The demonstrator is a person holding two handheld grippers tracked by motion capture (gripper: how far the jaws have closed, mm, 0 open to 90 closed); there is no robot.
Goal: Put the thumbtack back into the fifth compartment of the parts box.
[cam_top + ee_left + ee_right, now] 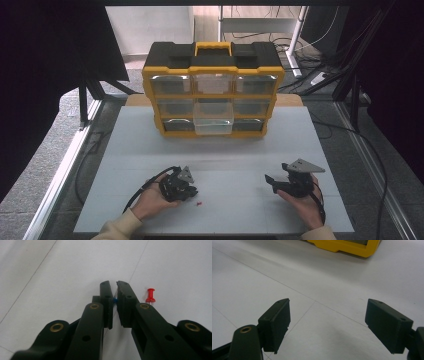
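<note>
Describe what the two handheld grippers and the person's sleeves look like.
Both the left gripper and the right gripper are black, each topped by a grey three-cornered plate and trailing a black cable. The jaws are flat rectangular blocks on arms set with brass-coloured rivets. The sleeves are pale cream.

The left gripper (192, 190) rests low on the desk (225, 150), its jaws almost together, pinching a small blue pin (115, 300). The right gripper (270, 181) stays level with jaws wide apart.
</note>
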